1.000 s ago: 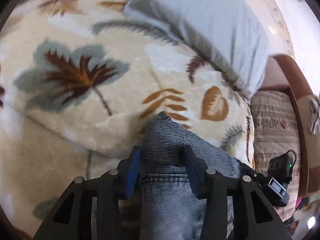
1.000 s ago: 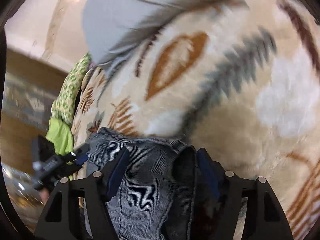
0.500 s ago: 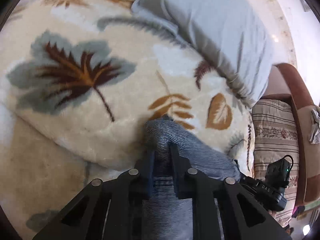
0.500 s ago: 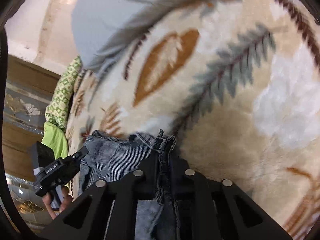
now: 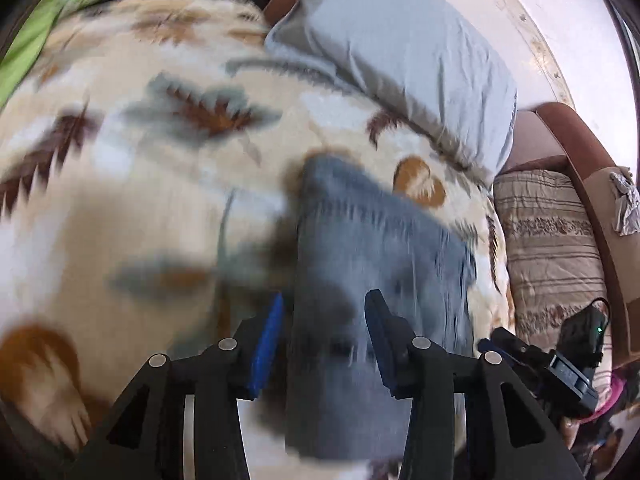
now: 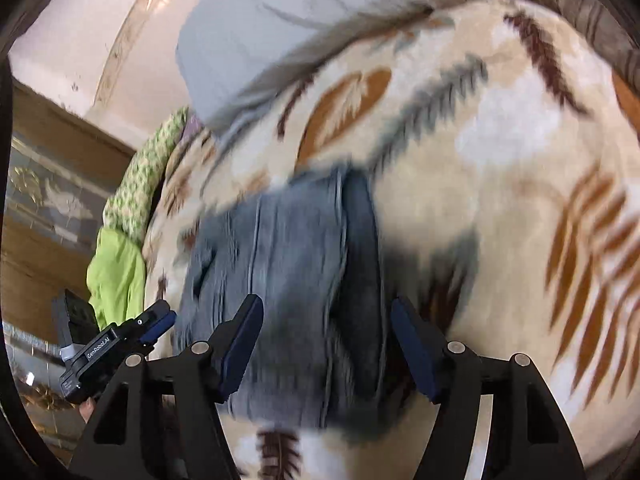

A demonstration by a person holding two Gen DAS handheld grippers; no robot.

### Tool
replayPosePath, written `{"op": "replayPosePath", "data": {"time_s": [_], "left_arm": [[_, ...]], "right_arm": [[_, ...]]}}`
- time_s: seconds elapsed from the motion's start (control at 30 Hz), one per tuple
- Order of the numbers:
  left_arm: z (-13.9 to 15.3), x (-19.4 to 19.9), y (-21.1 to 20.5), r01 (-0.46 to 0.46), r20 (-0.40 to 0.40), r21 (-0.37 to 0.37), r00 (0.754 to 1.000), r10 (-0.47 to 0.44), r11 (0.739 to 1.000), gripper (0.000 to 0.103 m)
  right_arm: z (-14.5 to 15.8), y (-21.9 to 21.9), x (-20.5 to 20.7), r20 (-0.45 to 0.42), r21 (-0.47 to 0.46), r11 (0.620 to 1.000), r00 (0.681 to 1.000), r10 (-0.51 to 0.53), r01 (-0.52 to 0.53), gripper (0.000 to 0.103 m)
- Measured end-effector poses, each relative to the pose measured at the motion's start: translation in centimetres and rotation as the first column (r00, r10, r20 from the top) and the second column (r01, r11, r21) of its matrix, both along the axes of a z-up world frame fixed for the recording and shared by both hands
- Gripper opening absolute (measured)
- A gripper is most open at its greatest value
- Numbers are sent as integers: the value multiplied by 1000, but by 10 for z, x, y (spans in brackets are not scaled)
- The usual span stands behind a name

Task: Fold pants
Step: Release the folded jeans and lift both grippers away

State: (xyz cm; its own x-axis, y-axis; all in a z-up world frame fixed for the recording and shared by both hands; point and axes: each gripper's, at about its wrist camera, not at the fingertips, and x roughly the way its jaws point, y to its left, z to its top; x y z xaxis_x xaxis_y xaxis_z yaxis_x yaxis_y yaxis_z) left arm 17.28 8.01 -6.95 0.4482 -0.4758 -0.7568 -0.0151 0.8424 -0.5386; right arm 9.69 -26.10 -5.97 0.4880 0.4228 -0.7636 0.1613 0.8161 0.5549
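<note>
The blue-grey denim pants [image 5: 360,232] lie in a folded bundle on the leaf-patterned cream blanket [image 5: 120,208]. My left gripper [image 5: 324,304] hovers over their near left part with its jaws opening; the blue pads stand apart and clear of the fabric. In the right wrist view the pants [image 6: 288,248] show their seams and a dark fold. My right gripper [image 6: 328,308] is over their near end, jaws opening wide, nothing pinched. Each view catches the other gripper at its edge: the right one [image 5: 560,360], the left one [image 6: 112,344]. Both views are motion-blurred.
A grey pillow [image 5: 400,52] lies at the head of the bed beyond the pants. A green cloth [image 6: 120,272] hangs at the bed's left edge. A striped cushion [image 5: 552,248] and a brown armrest [image 5: 580,152] sit beside the bed on the right.
Half a second ago both grippers were shut on the pants' far edge. Both have let go and pulled back and upward, and the pants now rest on the blanket.
</note>
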Motion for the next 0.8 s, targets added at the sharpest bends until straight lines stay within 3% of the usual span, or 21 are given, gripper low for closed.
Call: {"op": "replayPosePath", "data": {"time_s": [0.17, 0.23, 0.33, 0.4, 0.5, 0.57, 0.7, 0.8], "left_arm": [[7, -23, 2, 8, -4, 15, 1000, -8, 1000, 42], [2, -26, -3, 15, -8, 44, 1000, -15, 999, 41], [4, -31, -10, 15, 7, 94, 1000, -16, 995, 37], [12, -34, -15, 17, 35, 100, 999, -21, 995, 36], [31, -58, -28, 16, 129, 201, 991, -42, 980, 39], [37, -77, -36, 34, 146, 230, 987, -69, 973, 48], [51, -116, -40, 35, 172, 285, 981, -87, 958, 52], [69, -141, -34, 4, 196, 307, 978, -67, 952, 59]], "right_arm": [[-8, 6, -16, -45, -63, 998, 998, -31, 28, 69], [-16, 6, -16, -76, -58, 998, 997, -33, 28, 69], [-18, 11, -16, -79, -128, 992, 996, -35, 24, 69], [-5, 20, -19, -30, -172, 985, 999, -13, 8, 69], [24, 43, -34, 61, -306, 952, 998, 20, -1, 68], [36, 58, -50, 78, -353, 936, 997, 25, 4, 69], [55, 85, -88, 92, -436, 900, 995, 34, 9, 72], [65, 94, -105, 97, -442, 897, 994, 45, 3, 73]]}}
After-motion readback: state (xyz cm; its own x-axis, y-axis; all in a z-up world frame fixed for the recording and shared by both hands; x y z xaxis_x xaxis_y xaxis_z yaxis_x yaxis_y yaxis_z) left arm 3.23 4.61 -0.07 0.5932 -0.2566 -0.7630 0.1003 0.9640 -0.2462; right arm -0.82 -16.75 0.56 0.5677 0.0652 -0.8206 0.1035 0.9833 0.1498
